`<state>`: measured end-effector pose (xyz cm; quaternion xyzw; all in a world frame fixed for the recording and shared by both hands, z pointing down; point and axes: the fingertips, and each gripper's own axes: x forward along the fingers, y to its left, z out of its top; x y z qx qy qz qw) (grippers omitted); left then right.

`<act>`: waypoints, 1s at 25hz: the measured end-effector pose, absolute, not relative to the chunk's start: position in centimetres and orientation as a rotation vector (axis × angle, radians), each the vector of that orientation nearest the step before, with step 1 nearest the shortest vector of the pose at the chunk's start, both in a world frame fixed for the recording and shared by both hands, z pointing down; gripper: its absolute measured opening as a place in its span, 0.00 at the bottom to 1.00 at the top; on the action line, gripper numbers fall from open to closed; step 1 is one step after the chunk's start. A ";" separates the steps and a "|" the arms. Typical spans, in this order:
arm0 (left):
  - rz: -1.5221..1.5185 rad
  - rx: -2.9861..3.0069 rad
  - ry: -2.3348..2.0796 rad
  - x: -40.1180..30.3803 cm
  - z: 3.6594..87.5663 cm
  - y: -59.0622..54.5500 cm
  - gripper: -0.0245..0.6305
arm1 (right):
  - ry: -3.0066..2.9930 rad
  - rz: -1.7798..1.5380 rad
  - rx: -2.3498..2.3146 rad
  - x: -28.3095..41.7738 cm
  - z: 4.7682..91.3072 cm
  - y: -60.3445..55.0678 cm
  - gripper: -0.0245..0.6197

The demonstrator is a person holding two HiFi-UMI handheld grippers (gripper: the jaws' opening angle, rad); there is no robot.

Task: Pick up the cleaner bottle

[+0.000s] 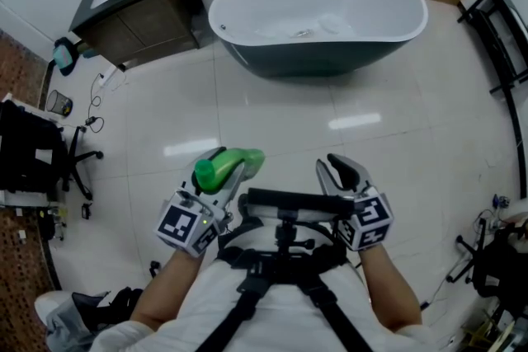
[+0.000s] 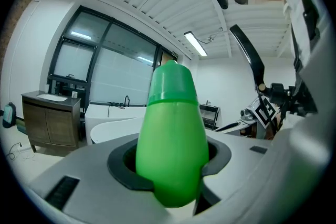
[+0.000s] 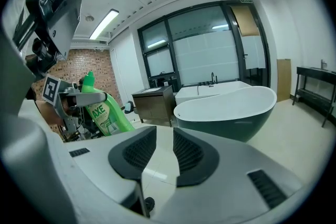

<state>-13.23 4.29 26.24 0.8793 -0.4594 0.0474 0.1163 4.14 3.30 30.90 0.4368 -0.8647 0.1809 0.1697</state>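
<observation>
Plainly, in the head view the left gripper (image 1: 238, 171) sits at lower centre-left of the frame, closed around a green cleaner bottle (image 1: 224, 166). The bottle lies tilted between its jaws, with the cap end nearer the person and the body pointing to the upper right. The right gripper (image 1: 342, 171) is just right of centre, level with the left one. It is clear of the bottle and carries nothing. A bathtub (image 1: 313, 63) fills the upper middle of the frame, well apart from both grippers.

Next, in the left gripper view, the bottle (image 2: 173, 139) stands in the middle of the frame, cap upward. The dark pads (image 2: 122, 165) press against its sides, one on the left and one on the right, so the jaws are held partly apart by its body.

Lastly, in the right gripper view, the right gripper (image 3: 160, 152) shows its two ribbed pads at lower centre with only a narrow gap between them. Nothing but floor shows through that gap. The bottle (image 3: 107, 113) appears at the left edge of the frame, held in the left gripper (image 3: 79, 98), well apart from the right jaws. The bathtub (image 3: 231, 113) lies right of centre.
</observation>
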 end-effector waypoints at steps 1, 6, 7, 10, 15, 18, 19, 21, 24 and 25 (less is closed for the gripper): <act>0.152 2.573 -1.330 -13.3 26.4 4.6 0.31 | -2.462 0.508 1.240 3.8 30.6 3.5 0.21; 0.164 2.590 -1.293 -13.6 26.6 5.4 0.31 | -2.431 0.465 1.248 3.2 30.1 4.5 0.10; 0.169 2.589 -1.287 -13.7 26.7 5.5 0.31 | -2.416 0.465 1.256 3.3 30.2 4.6 0.06; 0.173 2.592 -1.269 -13.9 27.0 5.7 0.31 | -2.389 0.478 1.259 3.5 30.6 5.0 0.05; 0.172 2.602 -1.267 -14.2 26.7 5.6 0.31 | -2.368 0.502 1.250 3.3 31.0 5.3 0.05; 0.182 2.601 -1.257 -14.2 26.5 5.7 0.31 | -2.369 0.511 1.240 3.2 30.9 5.2 0.05; 0.185 2.603 -1.259 -14.2 26.5 5.7 0.31 | -2.369 0.515 1.237 3.2 30.9 5.2 0.05; 0.185 2.610 -1.266 -14.3 26.4 5.5 0.31 | -2.369 0.518 1.229 3.1 30.8 5.1 0.05; 0.225 2.586 -1.245 -14.4 27.0 5.8 0.31 | -2.369 0.520 1.223 3.1 30.8 5.0 0.05; 0.225 2.584 -1.244 -14.3 27.0 5.8 0.31 | -2.369 0.521 1.222 3.2 30.8 4.9 0.05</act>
